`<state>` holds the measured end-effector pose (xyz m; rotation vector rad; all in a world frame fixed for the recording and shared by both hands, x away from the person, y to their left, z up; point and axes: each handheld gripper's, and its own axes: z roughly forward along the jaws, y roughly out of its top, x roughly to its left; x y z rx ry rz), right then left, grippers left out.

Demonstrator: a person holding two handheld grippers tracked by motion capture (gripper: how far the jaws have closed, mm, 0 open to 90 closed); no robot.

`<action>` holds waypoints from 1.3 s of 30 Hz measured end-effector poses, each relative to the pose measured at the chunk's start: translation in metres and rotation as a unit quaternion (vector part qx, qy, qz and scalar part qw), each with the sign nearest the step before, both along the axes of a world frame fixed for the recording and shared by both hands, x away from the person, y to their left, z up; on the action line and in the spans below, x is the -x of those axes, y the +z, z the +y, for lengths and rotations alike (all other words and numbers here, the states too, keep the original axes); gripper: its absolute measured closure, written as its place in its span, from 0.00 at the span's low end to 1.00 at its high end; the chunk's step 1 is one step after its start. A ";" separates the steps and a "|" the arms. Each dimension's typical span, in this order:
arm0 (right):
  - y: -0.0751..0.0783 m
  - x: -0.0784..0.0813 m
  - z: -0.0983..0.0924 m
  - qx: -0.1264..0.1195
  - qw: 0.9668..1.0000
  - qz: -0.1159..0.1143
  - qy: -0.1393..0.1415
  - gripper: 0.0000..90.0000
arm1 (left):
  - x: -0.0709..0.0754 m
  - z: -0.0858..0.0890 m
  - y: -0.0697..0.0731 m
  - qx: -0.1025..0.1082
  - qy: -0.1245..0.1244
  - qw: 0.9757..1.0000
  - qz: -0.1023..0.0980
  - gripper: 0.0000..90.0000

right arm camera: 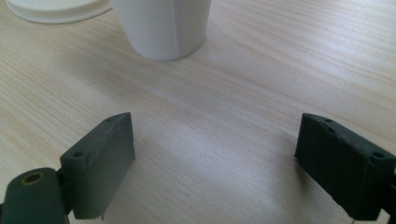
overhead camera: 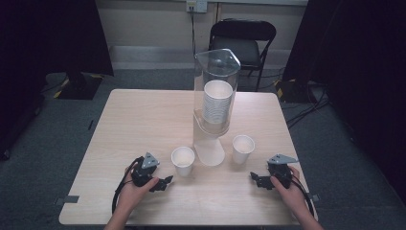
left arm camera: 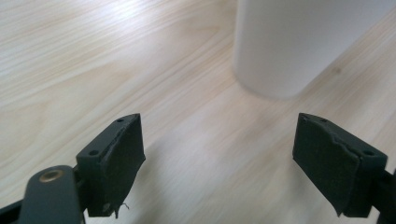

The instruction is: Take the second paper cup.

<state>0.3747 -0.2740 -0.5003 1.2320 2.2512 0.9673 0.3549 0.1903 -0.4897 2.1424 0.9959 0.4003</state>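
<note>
A clear cup dispenser [overhead camera: 215,100] with a stack of white paper cups inside stands at the table's middle on a white round base [overhead camera: 209,154]. One white cup [overhead camera: 183,161] stands left of the base, another white cup [overhead camera: 242,149] to its right. My left gripper [overhead camera: 166,182] lies low on the table just short of the left cup [left arm camera: 285,46], open, nothing between its pads. My right gripper [overhead camera: 253,178] rests near the front right, open and empty, a little way from the right cup [right arm camera: 163,28]; the base's edge [right arm camera: 56,11] lies beyond.
The wooden table [overhead camera: 143,120] has bare room on its left half and along its front edge. A black folding chair [overhead camera: 242,43] stands behind the table, with dark curtains on both sides and cables on the floor at right.
</note>
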 end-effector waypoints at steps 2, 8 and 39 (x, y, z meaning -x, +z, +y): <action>0.000 0.000 0.000 0.000 1.000 -0.002 0.001 0.12 | 0.003 0.006 -0.002 -0.003 -0.003 1.000 0.001 0.18; 0.000 0.000 0.000 0.000 1.000 -0.001 0.000 0.12 | 0.008 0.016 -0.002 0.003 -0.003 1.000 0.005 0.18; 0.000 0.000 0.000 0.000 1.000 -0.001 0.000 0.12 | 0.015 0.079 -0.004 -0.002 0.029 0.999 0.013 0.18</action>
